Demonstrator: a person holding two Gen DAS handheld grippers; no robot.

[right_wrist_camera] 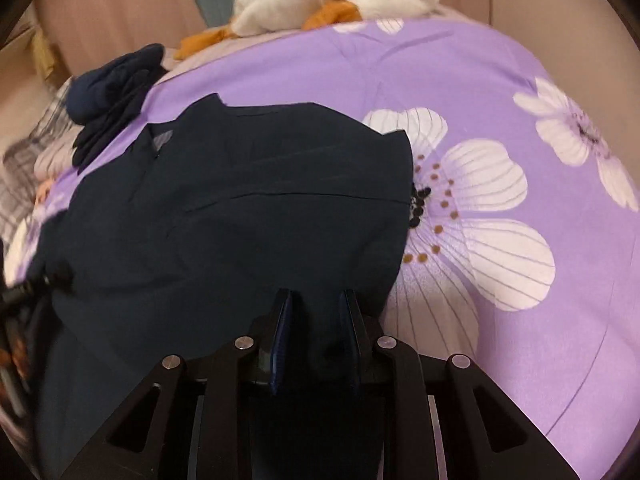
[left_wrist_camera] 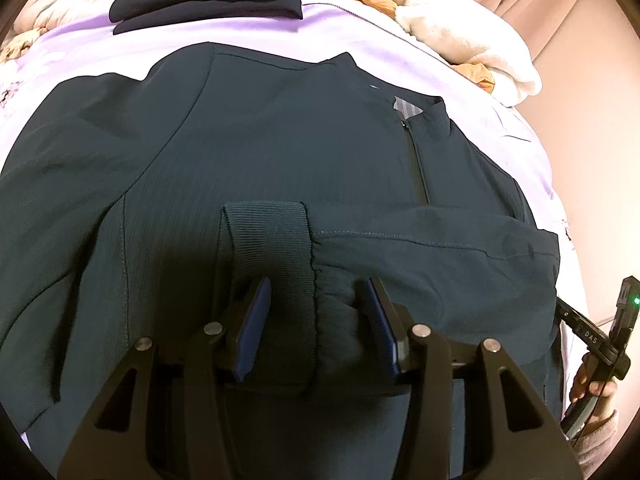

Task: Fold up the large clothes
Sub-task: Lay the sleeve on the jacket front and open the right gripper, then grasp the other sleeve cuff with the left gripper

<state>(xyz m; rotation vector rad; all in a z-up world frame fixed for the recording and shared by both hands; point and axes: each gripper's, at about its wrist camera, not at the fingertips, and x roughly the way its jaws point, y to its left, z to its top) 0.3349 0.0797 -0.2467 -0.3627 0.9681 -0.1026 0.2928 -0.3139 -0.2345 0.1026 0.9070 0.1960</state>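
On the purple floral bedspread (right_wrist_camera: 500, 80) lies the dark teal jacket (left_wrist_camera: 280, 140), front up, zipper visible. My left gripper (left_wrist_camera: 316, 320) straddles the ribbed sleeve cuff (left_wrist_camera: 272, 248), pads apart with cloth between, not clamped. Right gripper (right_wrist_camera: 316, 332) likewise sits parted over the jacket's edge, probably ready to pinch for folding.
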